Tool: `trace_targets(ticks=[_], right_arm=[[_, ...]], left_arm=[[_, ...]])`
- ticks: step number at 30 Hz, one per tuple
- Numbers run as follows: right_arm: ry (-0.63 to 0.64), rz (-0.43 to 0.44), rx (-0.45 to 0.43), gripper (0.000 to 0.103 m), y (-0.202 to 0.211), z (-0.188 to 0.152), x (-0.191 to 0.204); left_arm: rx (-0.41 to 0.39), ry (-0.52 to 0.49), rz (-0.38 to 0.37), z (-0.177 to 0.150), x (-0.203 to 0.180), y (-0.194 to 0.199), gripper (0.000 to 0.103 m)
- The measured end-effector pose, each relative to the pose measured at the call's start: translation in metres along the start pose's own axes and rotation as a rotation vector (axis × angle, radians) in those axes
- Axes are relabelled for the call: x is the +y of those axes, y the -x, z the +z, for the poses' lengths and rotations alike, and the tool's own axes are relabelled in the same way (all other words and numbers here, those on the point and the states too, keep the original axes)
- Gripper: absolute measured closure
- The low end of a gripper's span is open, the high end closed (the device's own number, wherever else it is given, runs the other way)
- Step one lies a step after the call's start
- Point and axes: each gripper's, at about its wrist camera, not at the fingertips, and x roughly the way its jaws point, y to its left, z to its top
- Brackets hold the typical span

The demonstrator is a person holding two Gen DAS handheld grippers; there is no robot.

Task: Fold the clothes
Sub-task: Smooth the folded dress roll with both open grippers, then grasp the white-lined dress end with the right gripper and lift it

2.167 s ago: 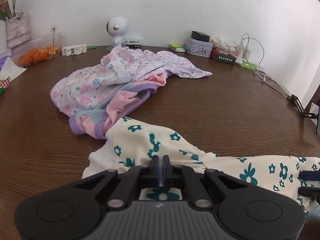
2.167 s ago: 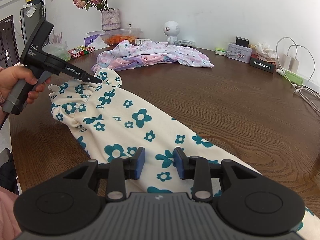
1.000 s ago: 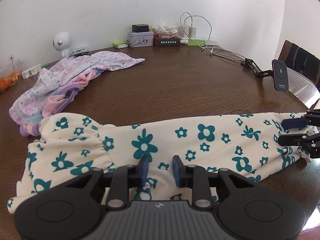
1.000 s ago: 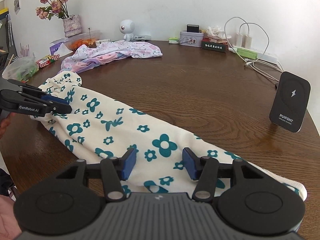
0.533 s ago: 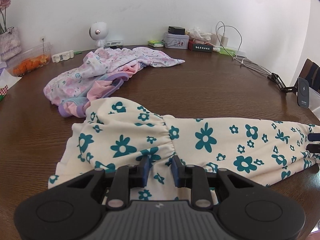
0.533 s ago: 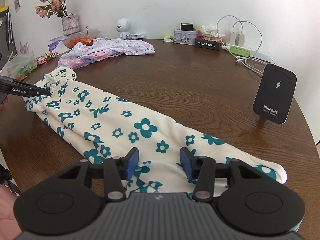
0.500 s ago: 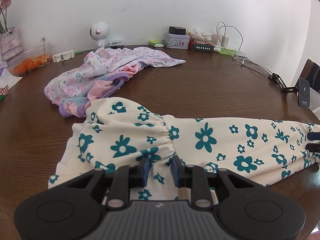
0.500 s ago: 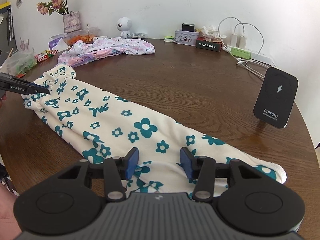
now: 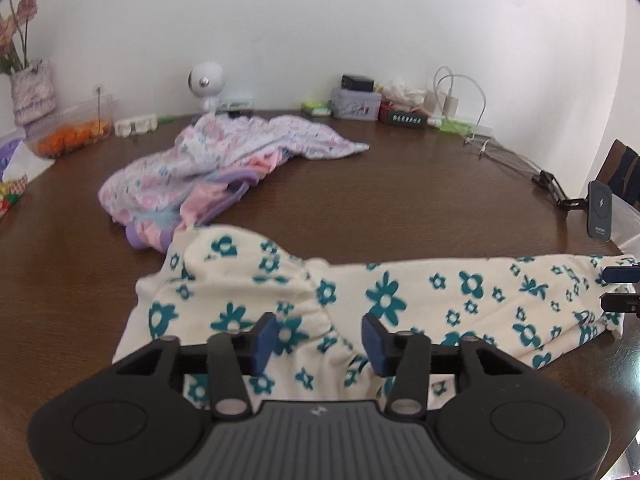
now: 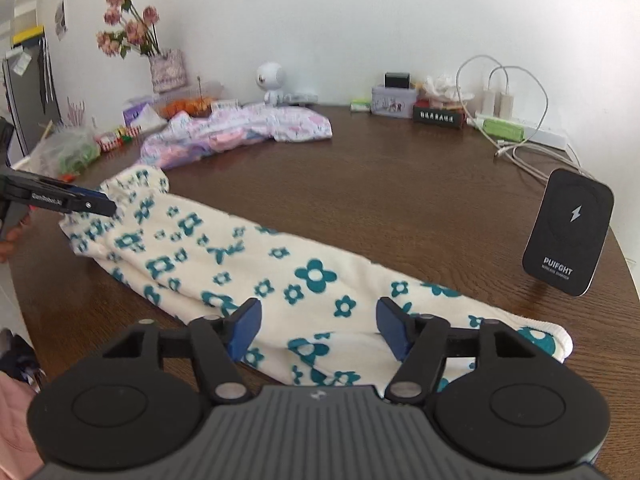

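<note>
The bare brown surface (image 10: 400, 184) lies open between the cream flowered garment (image 10: 248, 264) along the near edge and the items along the wall. Obstacles: the pink clothes pile (image 9: 208, 168) at far left, the upright wireless charger (image 10: 568, 232) near the right edge, and cables (image 10: 532, 160) behind it.

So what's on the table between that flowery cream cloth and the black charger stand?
Nothing: in the right wrist view, only bare brown table separates the cream cloth from the charger stand. The pink clothes pile lies farther back.
</note>
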Motion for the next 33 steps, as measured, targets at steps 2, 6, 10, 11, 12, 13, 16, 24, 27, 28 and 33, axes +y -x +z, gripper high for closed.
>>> trace_targets(ticks=[2, 6, 10, 11, 12, 13, 16, 24, 27, 28, 33], right_arm=[[-0.047, -0.008, -0.076, 0.0, 0.026, 0.005, 0.001], [-0.2, -0.037, -0.125, 0.0, 0.066, 0.006, -0.019], [-0.351, -0.083, -0.119, 0.0, 0.088, -0.011, -0.045], [-0.377, -0.106, -0.116, 0.0, 0.091, -0.016, -0.05], [-0.396, -0.127, -0.113, 0.0, 0.093, -0.021, -0.053], [-0.413, -0.139, -0.107, 0.0, 0.094, -0.026, -0.056], [-0.413, -0.142, -0.08, 0.0, 0.093, -0.034, -0.061], [-0.45, -0.129, -0.039, 0.0, 0.076, -0.043, -0.087], [-0.553, -0.1, -0.023, 0.0, 0.061, -0.044, -0.111], [-0.576, -0.1, -0.018, 0.0, 0.057, -0.045, -0.116], [-0.618, -0.061, 0.009, 0.004, 0.038, -0.042, -0.133]], left_arm=[[-0.094, -0.037, -0.012, 0.017, -0.014, 0.015, 0.009], [-0.16, -0.082, -0.099, 0.046, -0.055, 0.02, 0.0], [-0.122, -0.133, -0.186, 0.051, -0.103, 0.007, 0.0], [-0.108, -0.137, -0.2, 0.047, -0.115, 0.003, 0.0], [-0.094, -0.138, -0.214, 0.042, -0.127, -0.001, 0.0], [-0.083, -0.137, -0.231, 0.038, -0.136, -0.003, 0.0], [-0.052, -0.144, -0.276, 0.027, -0.157, -0.006, 0.0], [0.012, -0.189, -0.313, 0.034, -0.204, -0.025, 0.0], [0.049, -0.266, -0.325, 0.038, -0.24, -0.046, 0.003], [0.058, -0.294, -0.316, 0.038, -0.252, -0.053, 0.009], [0.112, -0.355, -0.305, 0.038, -0.287, -0.081, 0.036]])
